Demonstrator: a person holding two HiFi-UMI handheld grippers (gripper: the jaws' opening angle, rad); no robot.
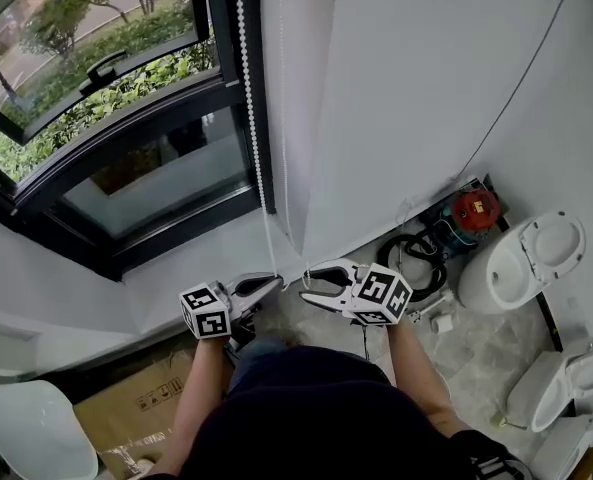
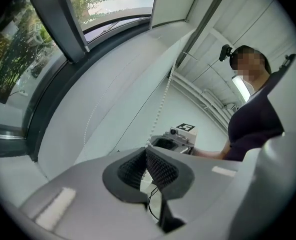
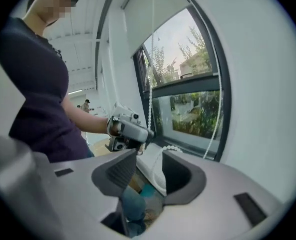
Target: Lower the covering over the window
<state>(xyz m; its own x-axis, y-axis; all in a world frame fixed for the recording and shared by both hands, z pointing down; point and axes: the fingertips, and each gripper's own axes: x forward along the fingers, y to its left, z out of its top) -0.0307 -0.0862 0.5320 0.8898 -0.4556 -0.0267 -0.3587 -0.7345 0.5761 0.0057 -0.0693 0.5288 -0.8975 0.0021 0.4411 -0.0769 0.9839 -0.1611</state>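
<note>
A white bead chain (image 1: 252, 118) hangs down beside the dark-framed window (image 1: 126, 138). My left gripper (image 1: 271, 281) is shut on this chain low down; in the left gripper view the beads (image 2: 162, 101) run up from the closed pads (image 2: 157, 166). A white roller blind (image 3: 152, 14) covers only the top of the window. My right gripper (image 1: 308, 278) sits just right of the left one, jaws open. In the right gripper view the chain's bottom loop (image 3: 170, 148) hangs just past the open fingertips, touching neither pad. The left gripper (image 3: 130, 129) shows there too.
A white window sill (image 1: 196, 253) lies below the glass. To the right on the floor stand two white toilets (image 1: 526, 258) (image 1: 571, 383) and a red-and-blue machine (image 1: 468, 213) with a black hose. A cardboard box (image 1: 136, 408) and a white rounded seat (image 1: 26, 433) lie at lower left.
</note>
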